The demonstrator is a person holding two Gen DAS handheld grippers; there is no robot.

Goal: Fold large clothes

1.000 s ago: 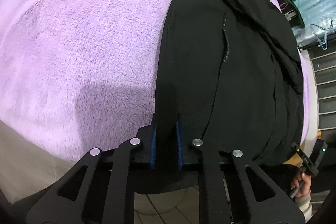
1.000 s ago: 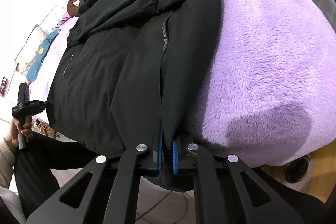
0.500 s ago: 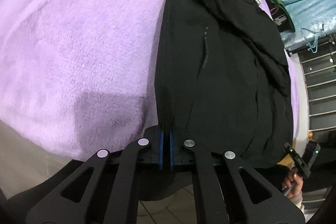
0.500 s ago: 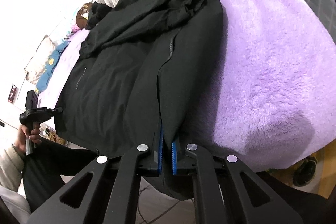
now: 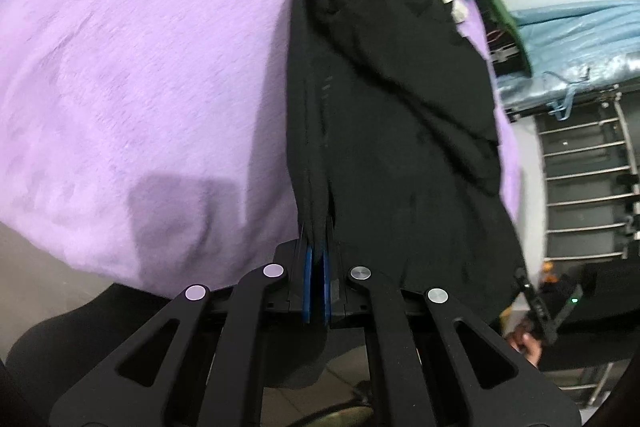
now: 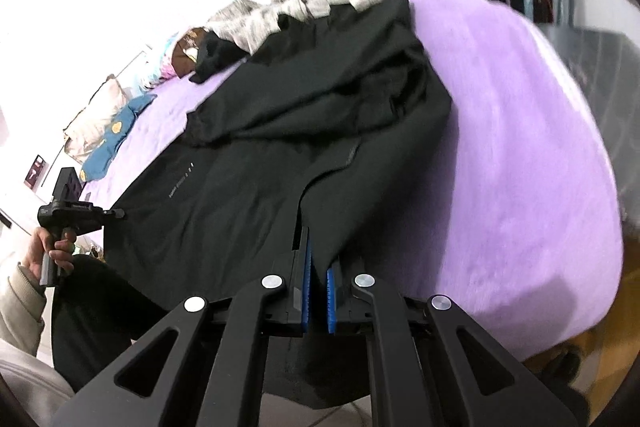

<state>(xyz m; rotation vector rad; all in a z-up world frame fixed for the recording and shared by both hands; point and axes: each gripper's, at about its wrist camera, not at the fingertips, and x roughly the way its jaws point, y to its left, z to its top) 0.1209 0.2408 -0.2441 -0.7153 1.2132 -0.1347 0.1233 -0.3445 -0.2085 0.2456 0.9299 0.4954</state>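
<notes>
Both grippers showing black linkage arms with triangular cutouts, round silver pivot screws and ribbed blue pads (image 5: 307,283) on black fingers; left gripper (image 5: 318,283), right gripper (image 6: 318,291); person wearing a pale beige sleeve (image 6: 20,291) and dark trousers (image 6: 92,315).

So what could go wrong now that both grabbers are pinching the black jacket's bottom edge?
1. Each gripper, left and right, pinches only a thin bit of the black jacket's hem, so it might slip out.
2. A loose sleeve lies across the top; it could slide off and spoil the fold.
3. The pile of other clothes touches the jacket's far end, so it could get dragged along or caught in the fold.
</notes>
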